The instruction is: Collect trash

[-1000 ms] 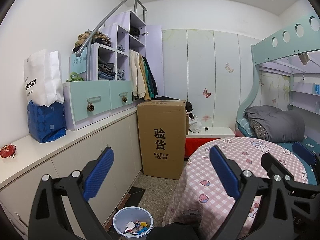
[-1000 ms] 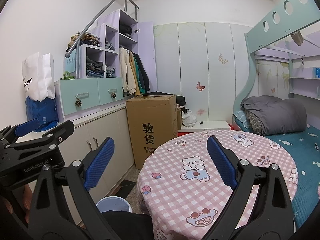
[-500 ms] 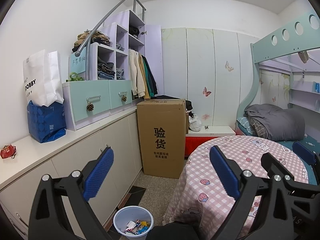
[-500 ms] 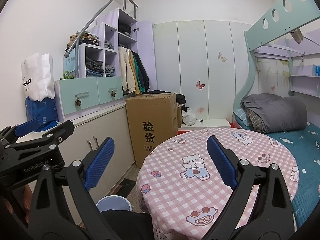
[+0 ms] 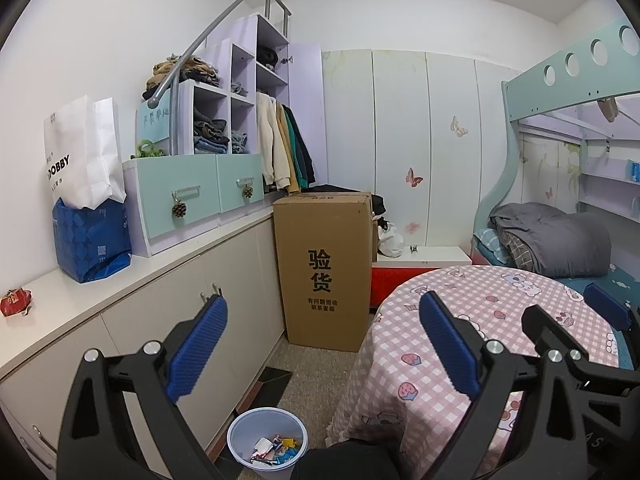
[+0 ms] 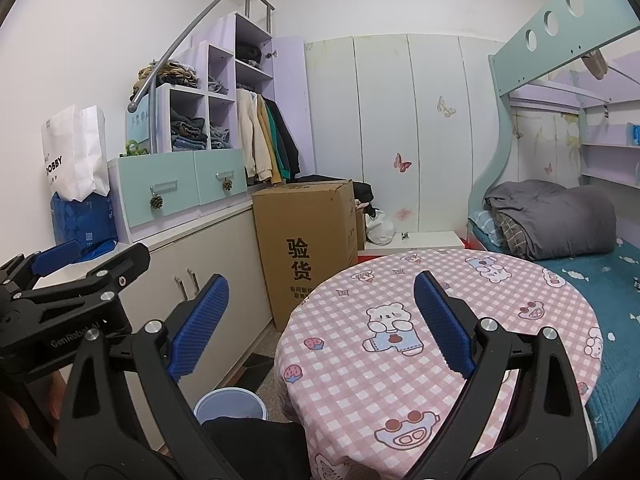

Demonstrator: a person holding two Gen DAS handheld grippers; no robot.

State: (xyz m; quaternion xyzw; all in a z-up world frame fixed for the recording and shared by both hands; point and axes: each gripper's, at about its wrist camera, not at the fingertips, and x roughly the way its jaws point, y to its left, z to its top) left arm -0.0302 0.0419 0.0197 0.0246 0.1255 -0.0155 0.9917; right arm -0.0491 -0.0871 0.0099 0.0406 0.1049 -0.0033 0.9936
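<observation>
We see a cardboard box (image 5: 326, 268) on speckled floor, cream cabinets (image 5: 224, 280) to its left, a bunk bed (image 5: 560, 216) to its right.

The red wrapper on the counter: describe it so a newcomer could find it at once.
Follow the long white counter along the left wall toward the camera, past the mint drawers and the blue bag. Lying alone at the near end is the red wrapper, small and crumpled, the only red thing on that surface.

The bin (image 5: 267, 436) stands on the floor between the cabinets (image 5: 224, 280) at left and the round table (image 5: 496, 320) at right.
</observation>
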